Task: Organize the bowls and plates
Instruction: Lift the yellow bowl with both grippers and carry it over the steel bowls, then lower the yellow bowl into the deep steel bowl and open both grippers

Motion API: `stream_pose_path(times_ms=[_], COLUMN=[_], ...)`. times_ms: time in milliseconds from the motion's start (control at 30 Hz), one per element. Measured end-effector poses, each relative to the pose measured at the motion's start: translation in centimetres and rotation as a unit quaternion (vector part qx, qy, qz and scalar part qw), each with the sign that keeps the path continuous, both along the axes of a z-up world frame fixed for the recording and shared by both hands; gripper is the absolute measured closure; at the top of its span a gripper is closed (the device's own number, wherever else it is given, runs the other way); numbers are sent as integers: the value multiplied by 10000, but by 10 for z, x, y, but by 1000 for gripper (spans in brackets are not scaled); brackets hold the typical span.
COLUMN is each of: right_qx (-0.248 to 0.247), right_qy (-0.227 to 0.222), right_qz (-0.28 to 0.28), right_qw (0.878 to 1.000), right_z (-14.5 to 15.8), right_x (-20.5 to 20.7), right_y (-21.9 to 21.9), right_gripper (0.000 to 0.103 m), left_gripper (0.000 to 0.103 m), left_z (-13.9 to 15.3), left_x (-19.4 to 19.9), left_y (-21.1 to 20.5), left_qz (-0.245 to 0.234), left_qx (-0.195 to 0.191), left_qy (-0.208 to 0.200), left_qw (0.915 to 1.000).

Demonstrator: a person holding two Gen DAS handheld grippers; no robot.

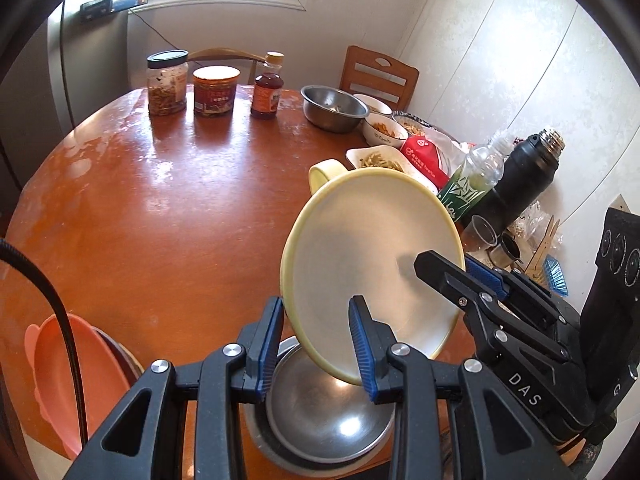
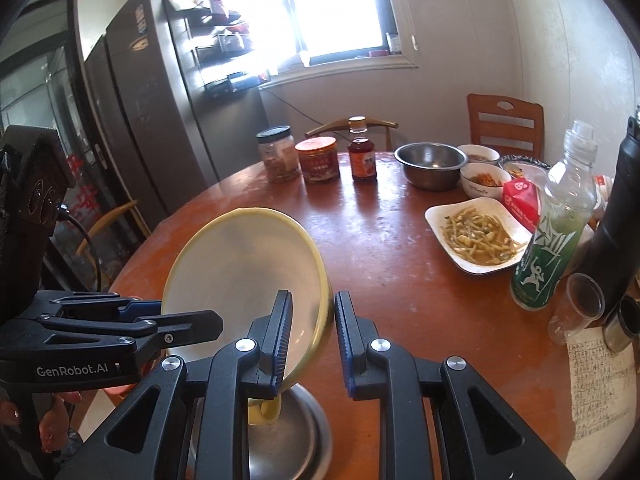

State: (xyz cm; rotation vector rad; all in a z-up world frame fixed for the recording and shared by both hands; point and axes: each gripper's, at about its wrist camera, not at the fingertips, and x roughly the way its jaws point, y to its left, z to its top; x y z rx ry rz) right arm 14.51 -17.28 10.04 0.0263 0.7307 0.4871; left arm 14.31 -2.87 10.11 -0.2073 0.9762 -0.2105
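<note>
You've got the pale yellow round plastic plate (image 1: 372, 264) tilted above the stacked steel bowls (image 1: 328, 420) at the table (image 1: 160, 208) edge, left gripper (image 1: 318, 350) and right gripper (image 2: 310, 340) jaws both clamped on its rim. Mid-carry; next, level it and set it on a stack.

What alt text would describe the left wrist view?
Two sets of tongs, left and right, grip a tilted pale yellow bowl above stacked steel bowls on a round wooden table holding jars and food dishes.
</note>
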Motion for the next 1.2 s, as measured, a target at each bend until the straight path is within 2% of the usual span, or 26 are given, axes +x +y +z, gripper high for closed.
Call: stream_pose_path(times_ms=[333, 700, 1200], right_qx=[-57, -156, -171], right_qy=[-55, -91, 115], right_qz=[94, 63, -37], right_qw=[9999, 9998, 9998], right_z=[3, 1, -29], right_x=[-25, -43, -53], right_y=[22, 29, 16], right_gripper=[81, 81, 80], left_gripper=[69, 69, 69], left_z=[4, -4, -31], left_x=[-30, -42, -44], left_y=[19, 24, 5], left_qz=[33, -17, -181], left_qx=[-5, -50, 156], left_qy=[-174, -204, -68], left_qw=[9998, 9998, 9997])
